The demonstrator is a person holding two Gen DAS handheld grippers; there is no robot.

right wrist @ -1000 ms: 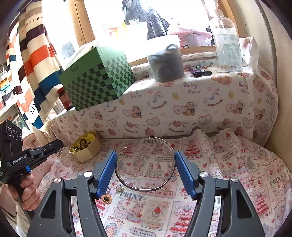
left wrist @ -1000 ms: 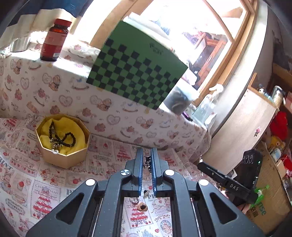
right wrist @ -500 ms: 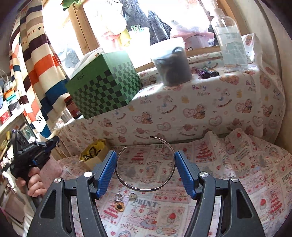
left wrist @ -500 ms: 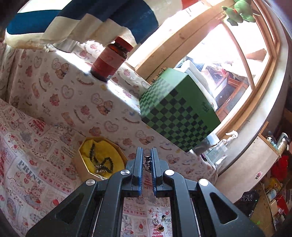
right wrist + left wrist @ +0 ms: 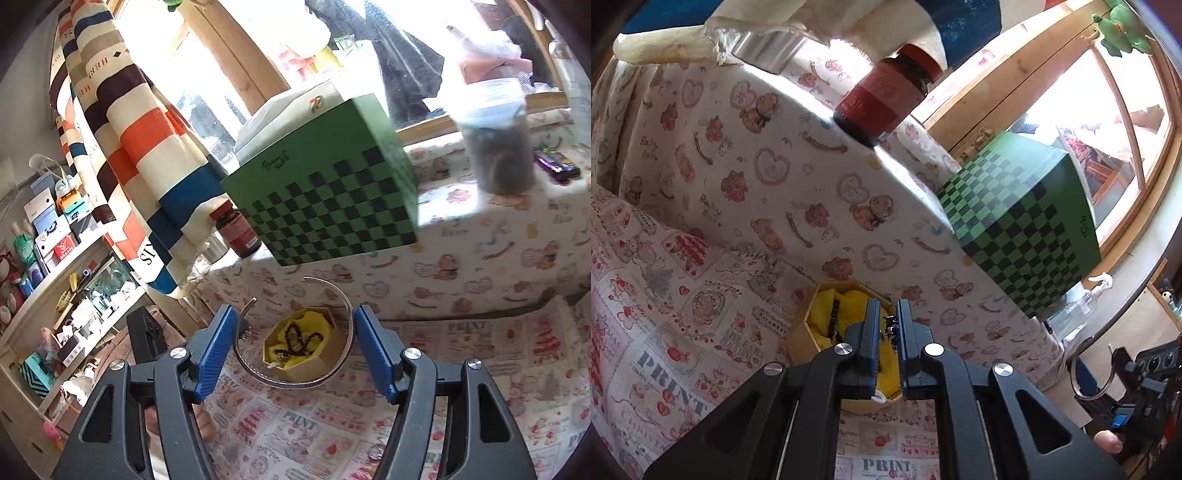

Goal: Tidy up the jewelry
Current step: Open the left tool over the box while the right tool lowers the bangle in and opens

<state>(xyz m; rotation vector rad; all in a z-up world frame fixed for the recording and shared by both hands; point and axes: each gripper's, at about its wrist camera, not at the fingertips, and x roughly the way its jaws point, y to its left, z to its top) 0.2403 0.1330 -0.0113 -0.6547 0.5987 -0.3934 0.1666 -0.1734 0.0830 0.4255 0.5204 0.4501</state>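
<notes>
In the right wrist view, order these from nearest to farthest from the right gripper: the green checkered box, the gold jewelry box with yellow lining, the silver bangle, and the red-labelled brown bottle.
1. silver bangle: between the right gripper pads.
2. gold jewelry box: just beyond the fingertips, on the printed cloth.
3. green checkered box and brown bottle: both up on the ledge, the bottle at the box's left; too close to call.

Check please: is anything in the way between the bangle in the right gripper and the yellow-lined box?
Nothing visible. The bangle in the right gripper frames the box; only printed cloth lies around it.
</notes>
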